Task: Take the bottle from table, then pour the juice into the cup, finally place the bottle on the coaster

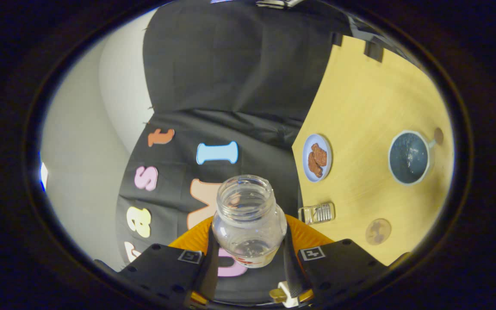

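Note:
A clear open-mouthed bottle (248,211) sits between my fingers, and my gripper (250,247) is shut on its lower body. Little liquid shows inside it. The whole view is rolled, so the wooden table (368,99) stands off to the right of the bottle. On the table a white cup (408,157) holds dark liquid, well beyond and to the right of my fingers. A round brown coaster (377,231) lies on the table nearer to my right finger, apart from the cup.
A small blue plate (317,158) with brown pieces lies near the table's edge. A small clear ribbed glass (317,212) stands between the plate and my right finger. Booth cloth hangs behind the bottle, with a pale wall to the left.

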### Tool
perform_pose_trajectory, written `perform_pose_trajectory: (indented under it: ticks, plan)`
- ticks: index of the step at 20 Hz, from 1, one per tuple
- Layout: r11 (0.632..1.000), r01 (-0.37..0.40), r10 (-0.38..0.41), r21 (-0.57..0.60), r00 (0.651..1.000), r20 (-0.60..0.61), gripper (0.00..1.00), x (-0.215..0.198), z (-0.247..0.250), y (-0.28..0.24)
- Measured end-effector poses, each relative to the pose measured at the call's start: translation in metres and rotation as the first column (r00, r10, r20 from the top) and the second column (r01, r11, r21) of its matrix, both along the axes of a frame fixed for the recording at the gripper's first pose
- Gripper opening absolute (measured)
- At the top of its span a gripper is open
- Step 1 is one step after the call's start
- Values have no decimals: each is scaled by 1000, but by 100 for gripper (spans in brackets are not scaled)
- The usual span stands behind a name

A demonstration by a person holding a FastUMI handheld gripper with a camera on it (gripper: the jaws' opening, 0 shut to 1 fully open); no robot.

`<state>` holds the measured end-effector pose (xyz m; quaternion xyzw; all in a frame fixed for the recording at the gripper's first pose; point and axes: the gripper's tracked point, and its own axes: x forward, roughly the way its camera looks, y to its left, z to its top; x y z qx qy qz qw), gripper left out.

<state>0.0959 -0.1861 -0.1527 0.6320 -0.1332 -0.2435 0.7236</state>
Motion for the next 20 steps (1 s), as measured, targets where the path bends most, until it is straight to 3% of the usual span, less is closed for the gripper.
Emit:
perform_pose_trajectory:
  ticks: [4,10,14,20]
  plan:
    - [983,-88,61,-163,984,-166,67,0,-17,11]
    - [898,-214,43,-383,911,-409,68,2,-30,23]
    - [810,-331,11,-484,834,-551,68,9,-38,39]
    - [625,-537,-63,-567,689,-722,68,40,-58,62]
